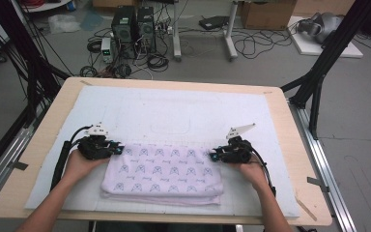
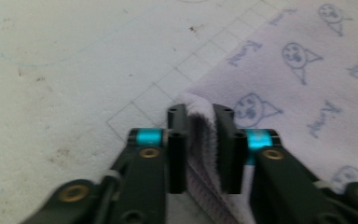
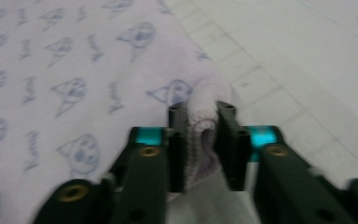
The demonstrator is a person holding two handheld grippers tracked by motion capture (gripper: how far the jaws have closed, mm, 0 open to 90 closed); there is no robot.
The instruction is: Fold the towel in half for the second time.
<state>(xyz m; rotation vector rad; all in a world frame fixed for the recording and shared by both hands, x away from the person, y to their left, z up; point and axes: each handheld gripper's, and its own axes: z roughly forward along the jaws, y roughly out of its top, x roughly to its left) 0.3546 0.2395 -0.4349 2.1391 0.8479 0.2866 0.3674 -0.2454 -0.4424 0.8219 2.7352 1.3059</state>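
At the towel's far corners | left gripper (image 2: pixel 199 116) and right gripper (image 3: pixel 200 114) each clamped on a bunched corner | towel (image 1: pixel 164 169) lies folded on the white mat (image 1: pixel 183 108), near its front edge | judged: one fold made, more folding left.

Folded lilac cat-print towel (image 1: pixel 162 173) lies flat at the mat's near edge.

Towel (image 1: pixel 162 171): pale lilac, printed with blue cat faces and script. Mat (image 1: pixel 183 113): white, faint grid lines. Table (image 1: pixel 46 135): light wood. Grippers: left (image 1: pixel 118 151), right (image 1: pixel 211 155), black with cyan bands.
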